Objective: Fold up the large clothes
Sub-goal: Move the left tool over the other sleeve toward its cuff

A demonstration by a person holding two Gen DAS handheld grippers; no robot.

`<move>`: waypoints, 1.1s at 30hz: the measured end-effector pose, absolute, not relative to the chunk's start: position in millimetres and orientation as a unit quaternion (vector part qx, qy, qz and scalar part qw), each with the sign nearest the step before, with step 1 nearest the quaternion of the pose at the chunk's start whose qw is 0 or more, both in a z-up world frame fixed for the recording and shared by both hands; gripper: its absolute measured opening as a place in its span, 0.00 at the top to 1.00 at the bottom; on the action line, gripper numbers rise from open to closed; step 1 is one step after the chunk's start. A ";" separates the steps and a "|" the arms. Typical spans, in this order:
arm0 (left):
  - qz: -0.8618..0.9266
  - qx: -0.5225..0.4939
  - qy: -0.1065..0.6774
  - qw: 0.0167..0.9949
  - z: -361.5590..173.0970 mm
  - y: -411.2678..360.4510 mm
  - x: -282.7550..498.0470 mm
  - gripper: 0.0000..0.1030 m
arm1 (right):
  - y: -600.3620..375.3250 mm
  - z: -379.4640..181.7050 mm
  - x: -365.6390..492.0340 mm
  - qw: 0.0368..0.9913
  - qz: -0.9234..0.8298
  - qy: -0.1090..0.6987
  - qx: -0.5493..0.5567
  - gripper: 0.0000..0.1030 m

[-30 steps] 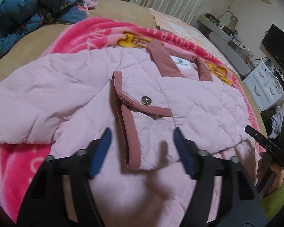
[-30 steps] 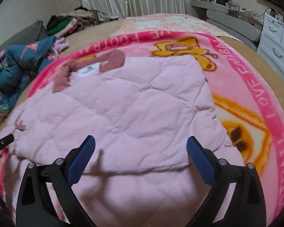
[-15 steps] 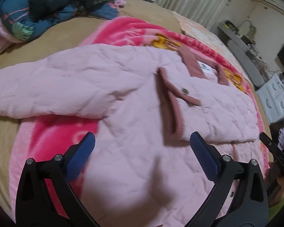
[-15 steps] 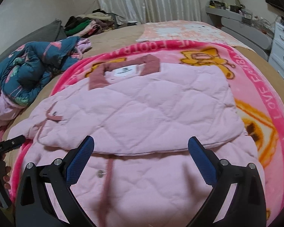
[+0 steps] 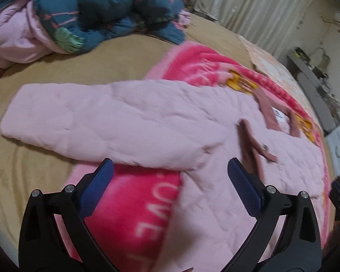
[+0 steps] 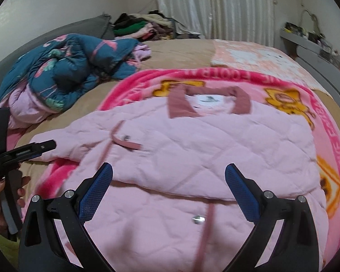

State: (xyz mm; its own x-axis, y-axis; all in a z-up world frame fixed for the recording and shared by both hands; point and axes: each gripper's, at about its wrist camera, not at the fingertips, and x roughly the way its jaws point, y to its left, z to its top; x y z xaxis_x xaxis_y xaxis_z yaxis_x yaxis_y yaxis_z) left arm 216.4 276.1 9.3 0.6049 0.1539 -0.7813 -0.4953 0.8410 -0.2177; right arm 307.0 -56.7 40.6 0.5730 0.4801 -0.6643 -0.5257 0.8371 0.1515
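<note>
— Since a second ago, what has moved?

— Both of your hands have pulled back and up from the pink quilted jacket [image 6: 192,149]. Your left gripper [image 5: 170,181] stood narrower over the folded front panel then; now its blue pads [image 5: 243,192] stand wide apart with nothing between them, and the view has swung out to take in the whole outstretched sleeve [image 5: 97,122]. Your right gripper [image 6: 168,185] shows more of the jacket than before, down to the lower snap button [image 6: 198,218].

— And the right gripper's state?

— Spread wide too, holding nothing; its pads [image 6: 95,195] hover above the jacket's lower half.

— Where does the jacket lie?

— Flat on the pink cartoon blanket [image 6: 301,104] on the bed [image 5: 115,59], collar [image 6: 241,100] and white label [image 6: 209,100] toward the far side. One side is folded across the body, its edge running crosswise over the front. The other sleeve reaches out past the blanket onto the tan bedspread.

— Anything else nearby?

— A crumpled dark-blue flowered comforter [image 6: 68,68] lies beyond the sleeve, well apart from the jacket. In the right wrist view your left hand [image 6: 0,199] grips the handle of its tool at the left edge, just beside the sleeve end. Both views are somewhat blurred.
</note>
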 end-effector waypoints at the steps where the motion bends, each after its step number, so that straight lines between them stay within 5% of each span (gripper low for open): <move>1: 0.195 -0.215 0.401 0.869 9.5 282.0 214.6 0.09 | -49.4 42.7 305.6 0.885 0.289 0.364 -0.034 0.04; 33: 0.366 -0.350 0.348 0.789 0.4 429.3 142.3 0.09 | 164.6 70.7 258.6 0.825 0.434 0.337 -0.131 0.04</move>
State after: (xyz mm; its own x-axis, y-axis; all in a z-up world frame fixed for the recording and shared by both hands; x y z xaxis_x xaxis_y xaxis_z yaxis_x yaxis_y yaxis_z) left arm 142.3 429.3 0.4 0.4899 0.3348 -0.8050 -0.8216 0.4861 -0.2978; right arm 258.6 164.6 70.7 0.3961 0.6271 -0.6707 -0.8043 0.5894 0.0761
